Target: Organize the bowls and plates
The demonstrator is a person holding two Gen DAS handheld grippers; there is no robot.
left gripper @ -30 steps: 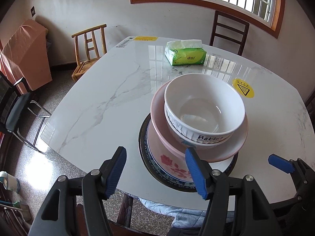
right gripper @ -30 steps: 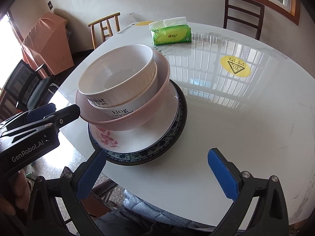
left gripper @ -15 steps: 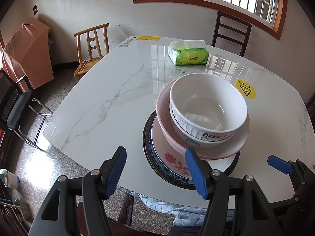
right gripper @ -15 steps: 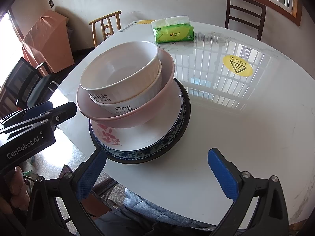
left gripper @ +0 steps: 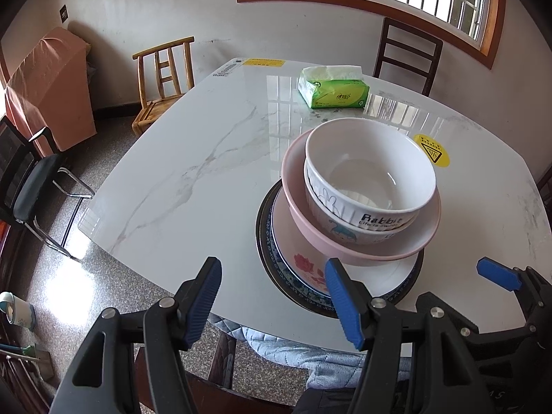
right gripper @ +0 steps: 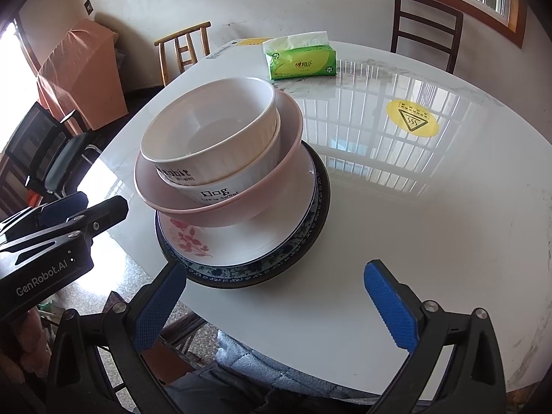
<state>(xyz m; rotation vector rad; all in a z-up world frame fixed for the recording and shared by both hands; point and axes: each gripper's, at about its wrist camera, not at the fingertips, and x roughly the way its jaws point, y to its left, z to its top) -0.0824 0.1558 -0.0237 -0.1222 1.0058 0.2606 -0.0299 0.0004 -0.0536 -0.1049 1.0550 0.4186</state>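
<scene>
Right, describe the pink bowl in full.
The pink bowl is wide, shallow and glossy, likely ceramic or melamine. It sits upright on the flowered white plate, off-centre toward the plate's left edge. Two nested white bowls, "Dog" under "Rabbit", stand inside it. Neither gripper touches it.
</scene>
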